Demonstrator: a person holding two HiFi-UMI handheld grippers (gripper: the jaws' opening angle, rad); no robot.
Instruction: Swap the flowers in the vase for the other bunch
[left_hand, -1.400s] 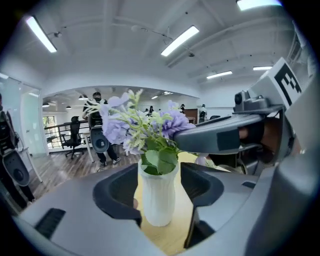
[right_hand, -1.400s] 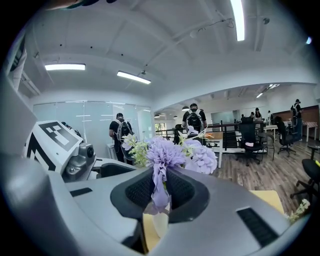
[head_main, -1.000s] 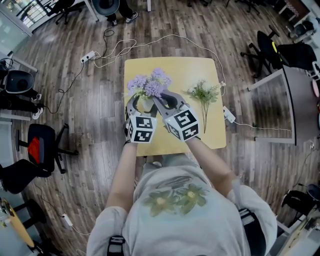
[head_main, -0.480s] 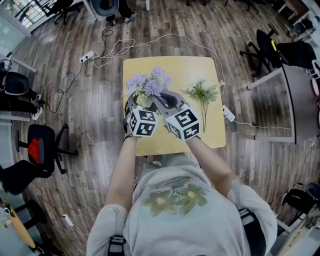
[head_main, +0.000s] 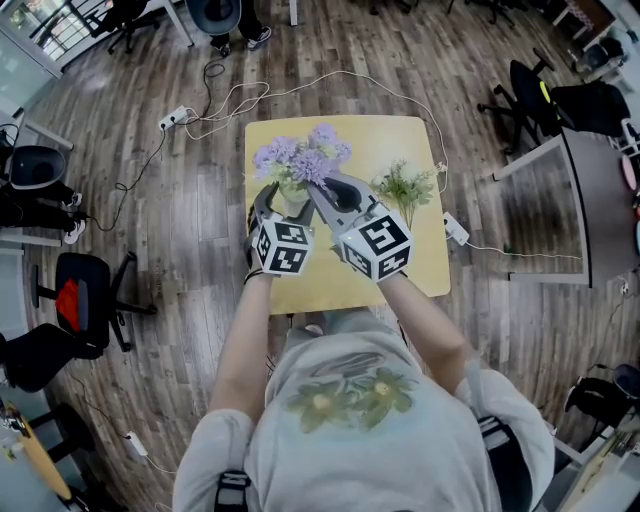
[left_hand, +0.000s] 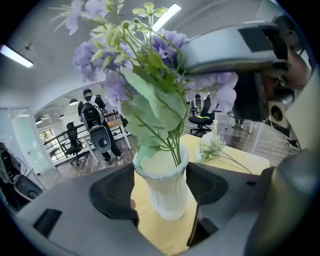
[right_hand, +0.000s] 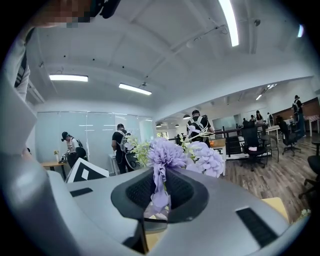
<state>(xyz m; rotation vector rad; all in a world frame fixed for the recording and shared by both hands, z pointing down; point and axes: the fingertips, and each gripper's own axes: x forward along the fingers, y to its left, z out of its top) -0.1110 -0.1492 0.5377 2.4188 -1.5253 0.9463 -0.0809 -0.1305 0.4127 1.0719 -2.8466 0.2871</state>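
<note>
Our left gripper (left_hand: 160, 182), its jaws just opened wide, straddles the vase (left_hand: 165, 199); our right gripper (right_hand: 159, 194) clenches the purple flowers (right_hand: 167, 152).

One vase (left_hand: 165, 195), one purple bunch (head_main: 300, 160), one green bunch (head_main: 405, 187), one table (head_main: 420, 270), two claws (left_hand: 162, 172) (right_hand: 160, 192)

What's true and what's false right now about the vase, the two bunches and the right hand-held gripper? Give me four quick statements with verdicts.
1. The right hand-held gripper is shut on the purple flowers. True.
2. The white vase lies tipped over. False: it stands upright on the yellow table.
3. The green bunch is in the vase. False: it lies flat on the table, right of the vase in the head view.
4. The purple flowers' stems are inside the vase. True.
</note>
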